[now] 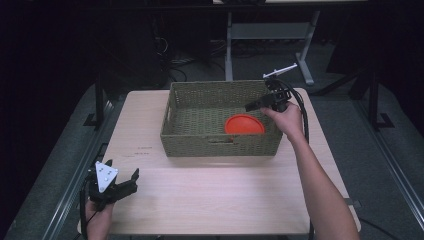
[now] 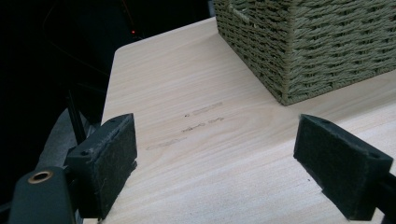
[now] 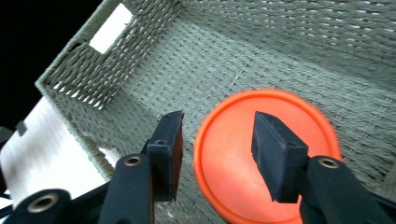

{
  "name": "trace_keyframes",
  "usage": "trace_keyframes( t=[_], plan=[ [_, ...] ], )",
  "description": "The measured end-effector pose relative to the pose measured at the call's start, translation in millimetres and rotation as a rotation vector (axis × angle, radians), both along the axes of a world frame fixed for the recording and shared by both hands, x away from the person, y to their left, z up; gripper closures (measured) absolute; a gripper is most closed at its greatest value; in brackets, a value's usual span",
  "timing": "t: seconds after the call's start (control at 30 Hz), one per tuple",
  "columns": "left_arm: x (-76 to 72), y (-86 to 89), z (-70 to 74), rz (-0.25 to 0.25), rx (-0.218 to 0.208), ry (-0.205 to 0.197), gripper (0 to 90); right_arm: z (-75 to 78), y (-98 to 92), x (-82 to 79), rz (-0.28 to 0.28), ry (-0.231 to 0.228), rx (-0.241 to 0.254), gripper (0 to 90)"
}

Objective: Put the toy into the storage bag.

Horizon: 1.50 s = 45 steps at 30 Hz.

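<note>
Right gripper (image 3: 217, 154) fingers are standing released, nothing between them, hovering above the orange disc (image 1: 244, 124) lying in the woven basket (image 1: 200, 142) at its 4 o'clock corner; the near wall is hiding the disc's lower edge. Left gripper (image 1: 122, 182) fingers are spread empty over the surface (image 1: 210, 190).

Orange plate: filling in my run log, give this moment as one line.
plate: in basket | right gripper: above plate, jaws open, empty | left gripper: open over table
</note>
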State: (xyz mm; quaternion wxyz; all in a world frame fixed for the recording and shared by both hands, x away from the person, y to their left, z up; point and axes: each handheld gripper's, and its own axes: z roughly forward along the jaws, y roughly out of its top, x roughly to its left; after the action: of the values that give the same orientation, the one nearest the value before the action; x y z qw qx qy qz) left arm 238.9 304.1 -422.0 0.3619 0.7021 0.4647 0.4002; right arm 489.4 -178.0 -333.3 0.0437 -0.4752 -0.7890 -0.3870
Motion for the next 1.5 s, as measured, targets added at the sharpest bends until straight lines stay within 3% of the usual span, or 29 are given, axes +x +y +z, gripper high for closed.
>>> trace_keyframes(
  t=[0.17, 0.6, 1.5],
  plan=[
    [-0.3, 0.8, 0.3, 0.002, 0.003, 0.000, 12.8, 1.8, 0.0, -4.6, 0.003, -0.024, 0.012, 47.9],
    [-0.2, 0.7, 0.1, 0.002, 0.005, 0.003, 12.8, 2.9, -5.7, -13.7, 0.022, -0.006, 0.066, 34.4],
    [-0.7, -0.6, -0.3, 0.000, 0.008, -0.001, 12.8, 19.4, -11.9, -50.5, 0.089, -0.036, 0.118, 22.7]
  ],
)
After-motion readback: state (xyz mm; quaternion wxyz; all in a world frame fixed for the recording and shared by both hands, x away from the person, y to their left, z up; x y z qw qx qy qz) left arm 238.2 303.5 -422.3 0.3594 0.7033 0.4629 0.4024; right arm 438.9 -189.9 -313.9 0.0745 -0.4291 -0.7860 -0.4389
